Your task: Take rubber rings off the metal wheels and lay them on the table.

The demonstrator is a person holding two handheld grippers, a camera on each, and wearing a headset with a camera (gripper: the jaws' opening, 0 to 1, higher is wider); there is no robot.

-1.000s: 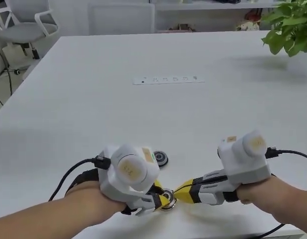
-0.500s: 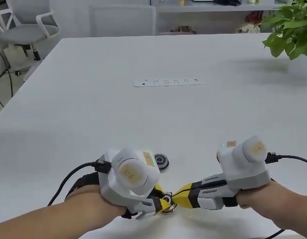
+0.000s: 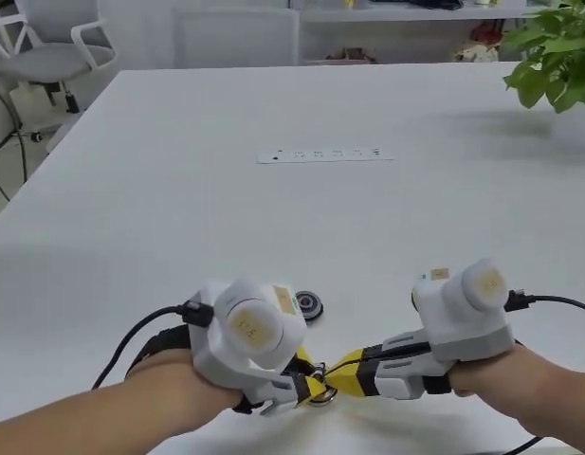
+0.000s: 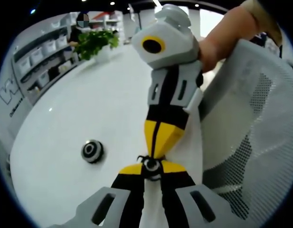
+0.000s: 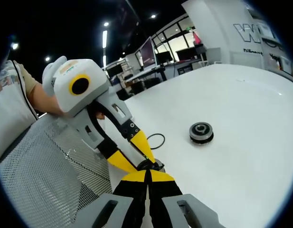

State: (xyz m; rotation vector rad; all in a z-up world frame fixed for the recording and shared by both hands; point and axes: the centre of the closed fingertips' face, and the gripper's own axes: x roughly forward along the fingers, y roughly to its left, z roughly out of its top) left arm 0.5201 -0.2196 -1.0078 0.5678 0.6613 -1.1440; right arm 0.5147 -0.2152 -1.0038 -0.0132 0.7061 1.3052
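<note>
Left tool (image 3: 309,383) and right tool (image 3: 338,372) are seen tip to tip at the lower centre of the head view, with a small wheel (image 3: 320,391) between them. A second wheel (image 3: 307,304) lies on the desk (image 3: 273,218) just above. In the left gripper view, the small wheel is clamped at lower centre by the left tool. In the right gripper view, the right tool's jaws are pressed together against it.

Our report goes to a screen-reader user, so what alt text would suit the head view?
The hand-held left gripper and right gripper meet tip to tip at a small metal wheel near the front edge of the white table. A second wheel lies just beyond them; a power strip sits farther back.
</note>
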